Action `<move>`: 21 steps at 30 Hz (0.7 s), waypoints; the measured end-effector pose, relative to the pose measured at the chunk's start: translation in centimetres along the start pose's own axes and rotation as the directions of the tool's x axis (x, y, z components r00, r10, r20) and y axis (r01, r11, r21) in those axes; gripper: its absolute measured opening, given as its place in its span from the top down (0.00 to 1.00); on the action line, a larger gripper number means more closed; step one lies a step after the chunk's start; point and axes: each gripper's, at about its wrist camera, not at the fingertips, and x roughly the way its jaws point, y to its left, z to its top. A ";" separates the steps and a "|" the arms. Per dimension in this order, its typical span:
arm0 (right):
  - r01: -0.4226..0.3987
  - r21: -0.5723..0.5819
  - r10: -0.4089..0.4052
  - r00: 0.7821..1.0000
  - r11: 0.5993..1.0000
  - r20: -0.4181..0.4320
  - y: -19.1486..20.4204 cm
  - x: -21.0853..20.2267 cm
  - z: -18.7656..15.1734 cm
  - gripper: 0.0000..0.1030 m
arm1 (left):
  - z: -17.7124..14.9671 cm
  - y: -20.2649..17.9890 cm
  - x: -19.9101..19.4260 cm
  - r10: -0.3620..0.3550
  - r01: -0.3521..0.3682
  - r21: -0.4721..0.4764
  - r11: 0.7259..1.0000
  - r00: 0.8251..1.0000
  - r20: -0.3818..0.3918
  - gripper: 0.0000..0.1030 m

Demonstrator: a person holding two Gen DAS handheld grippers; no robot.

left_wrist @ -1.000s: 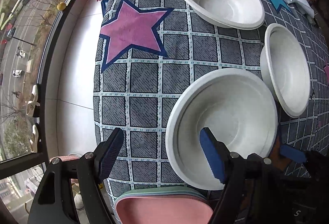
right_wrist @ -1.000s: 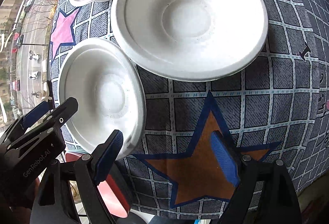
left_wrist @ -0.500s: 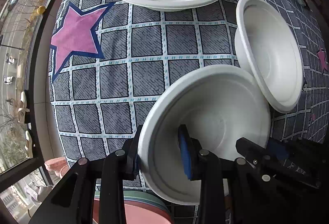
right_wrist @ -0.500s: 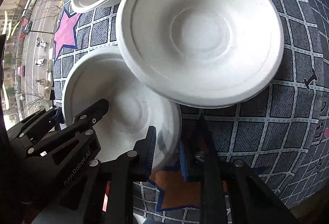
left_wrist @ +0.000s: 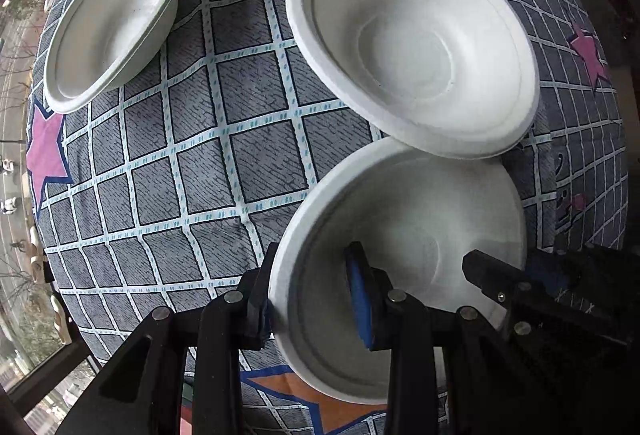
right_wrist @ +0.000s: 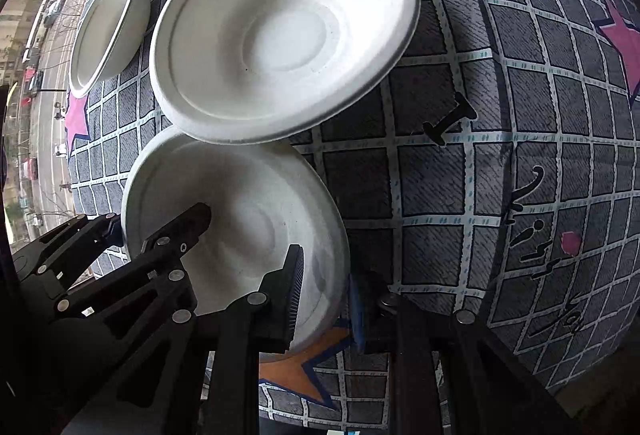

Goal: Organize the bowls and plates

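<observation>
Three white paper bowls lie on a grey checked tablecloth. My left gripper (left_wrist: 312, 299) is shut on the left rim of the nearest bowl (left_wrist: 408, 235). My right gripper (right_wrist: 326, 295) is shut on the right rim of the same bowl (right_wrist: 240, 219). The bowl is tilted and lifted, its far edge tucked under the rim of the middle bowl (left_wrist: 412, 47), which also shows in the right wrist view (right_wrist: 280, 31). A third bowl (left_wrist: 112, 19) sits at the far left, also visible in the right wrist view (right_wrist: 106, 31).
The tablecloth (left_wrist: 224, 139) has pink, blue and orange stars. The table's left edge borders a window (left_wrist: 16, 235) over a street. The other gripper's black frame (left_wrist: 560, 299) crosses the lower right of the left wrist view.
Both grippers went from open to shut on opposite rims of the nearest bowl. They have lifted it and carried it toward the middle bowl.
</observation>
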 end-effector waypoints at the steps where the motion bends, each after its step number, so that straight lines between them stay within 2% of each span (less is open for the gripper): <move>1: 0.001 0.007 -0.001 1.000 1.000 -0.003 -0.9 -0.1 -0.1 0.77 | 0.0 -1.0 0.0 0.001 -0.001 0.013 1.000 1.000 0.004 0.66; 11: 0.015 0.030 -0.014 0.999 0.999 -0.037 -7.8 -1.8 -2.6 0.77 | -1.1 -11.3 1.0 0.005 -0.003 0.131 0.991 1.000 -0.016 0.66; 16: 0.021 0.035 -0.019 0.998 0.999 -0.058 -10.9 -1.9 -5.9 0.77 | -2.0 -16.1 1.6 0.008 -0.001 0.174 0.985 0.999 -0.039 0.66; 21: 0.015 0.037 -0.012 0.996 0.999 -0.085 -11.4 -1.7 -8.4 0.77 | -4.9 -19.6 2.3 0.031 -0.017 0.237 0.971 0.998 -0.054 0.61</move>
